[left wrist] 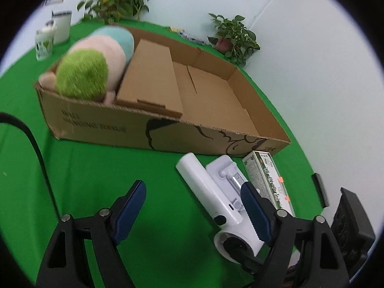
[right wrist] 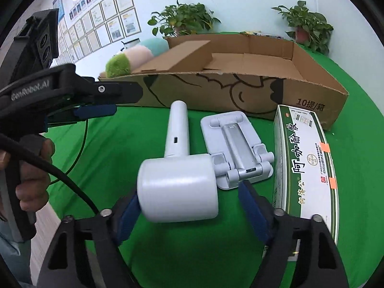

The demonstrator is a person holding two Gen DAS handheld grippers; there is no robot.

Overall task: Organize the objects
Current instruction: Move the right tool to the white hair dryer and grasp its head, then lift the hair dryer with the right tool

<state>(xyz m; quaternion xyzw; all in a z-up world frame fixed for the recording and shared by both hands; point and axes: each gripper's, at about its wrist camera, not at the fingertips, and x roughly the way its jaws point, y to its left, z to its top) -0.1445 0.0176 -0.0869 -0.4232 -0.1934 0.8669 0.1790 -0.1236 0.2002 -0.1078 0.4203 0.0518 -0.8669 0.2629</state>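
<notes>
A white hair dryer [right wrist: 178, 187] lies on the green cloth, handle pointing at the cardboard box [right wrist: 312, 110]. My right gripper [right wrist: 188, 193] straddles its round head; the left pad touches it, the right pad stands clear, so the jaws are open. Beside it lie a white phone stand [right wrist: 236, 148] and a green-and-white medicine box [right wrist: 304, 158]. My left gripper [left wrist: 192, 206] hovers open over the cloth next to the hair dryer [left wrist: 208, 187], with nothing gripped. The cardboard box [left wrist: 96, 124] holds a pastel plush toy [left wrist: 96, 64] and a cardboard insert [left wrist: 151, 79].
Two potted plants [left wrist: 112, 0] [left wrist: 232, 38] stand behind the box by the wall. White cups and a glass [left wrist: 44, 45] sit at the back left. A black cable [left wrist: 36, 148] trails on the left. A person's hand [right wrist: 31, 175] holds the left gripper [right wrist: 124, 102].
</notes>
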